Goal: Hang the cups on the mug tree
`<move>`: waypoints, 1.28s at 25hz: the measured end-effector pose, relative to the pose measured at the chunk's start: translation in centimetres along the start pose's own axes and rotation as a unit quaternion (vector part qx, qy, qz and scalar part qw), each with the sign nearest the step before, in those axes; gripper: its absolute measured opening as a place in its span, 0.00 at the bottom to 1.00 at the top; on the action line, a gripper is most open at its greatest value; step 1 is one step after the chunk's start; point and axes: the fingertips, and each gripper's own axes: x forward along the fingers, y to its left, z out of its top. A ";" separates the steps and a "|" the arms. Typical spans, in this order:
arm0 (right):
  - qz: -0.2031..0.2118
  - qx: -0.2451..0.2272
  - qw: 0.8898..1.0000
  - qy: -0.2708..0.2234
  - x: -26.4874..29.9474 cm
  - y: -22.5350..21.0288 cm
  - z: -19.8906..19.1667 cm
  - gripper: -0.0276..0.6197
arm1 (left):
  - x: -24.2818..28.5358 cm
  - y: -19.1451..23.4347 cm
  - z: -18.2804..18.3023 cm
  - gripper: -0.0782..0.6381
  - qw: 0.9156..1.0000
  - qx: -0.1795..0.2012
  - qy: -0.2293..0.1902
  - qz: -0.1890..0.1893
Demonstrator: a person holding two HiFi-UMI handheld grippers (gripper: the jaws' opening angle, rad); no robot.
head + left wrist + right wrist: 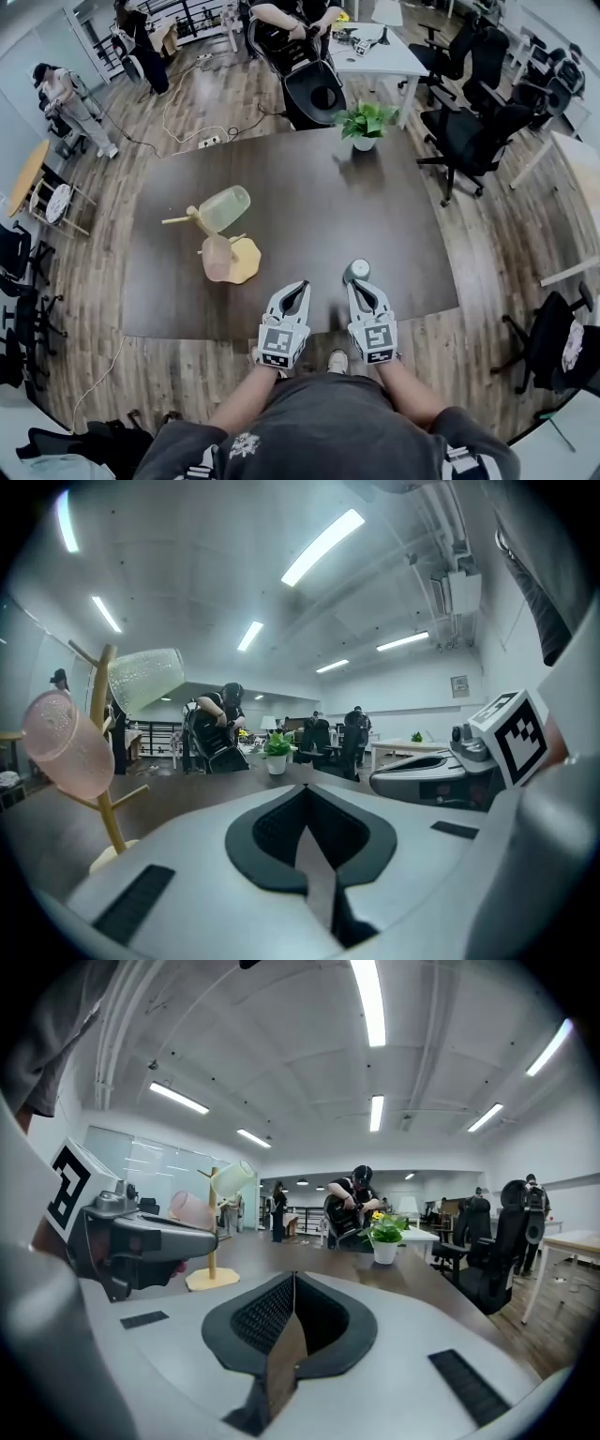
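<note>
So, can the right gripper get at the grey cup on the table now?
Probably yes: the grey cup stands just ahead of the right gripper, with nothing between them, though its shut jaws must open first.

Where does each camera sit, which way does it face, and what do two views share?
Head view: on the person's head, facing steeply down at the table; forearms, left gripper and right gripper show.
Left gripper view: on the left gripper, facing forward past the mug tree; its shut jaws and the right gripper show.
Right gripper view: on the right gripper, facing the potted plant; its shut jaws show.
Shared: both gripper views catch mug tree and potted plant.
</note>
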 end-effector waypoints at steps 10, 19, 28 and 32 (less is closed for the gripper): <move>-0.018 0.016 0.999 0.035 1.1 -3.3 -3.5 0.47 | 1.0 -1.5 -1.4 0.12 1.000 0.010 0.022 0.009; -0.018 0.065 0.993 0.102 4.4 -5.2 -7.9 0.66 | 2.0 -0.3 -2.4 0.12 0.999 0.001 0.031 0.039; -0.004 0.067 0.987 0.147 6.8 -5.5 -11.0 0.66 | 3.1 1.5 -3.3 0.12 0.997 -0.011 0.044 0.065; -0.007 0.078 0.985 0.152 7.2 -5.6 -11.2 0.66 | 3.1 2.1 -4.0 0.12 0.996 -0.015 0.053 0.075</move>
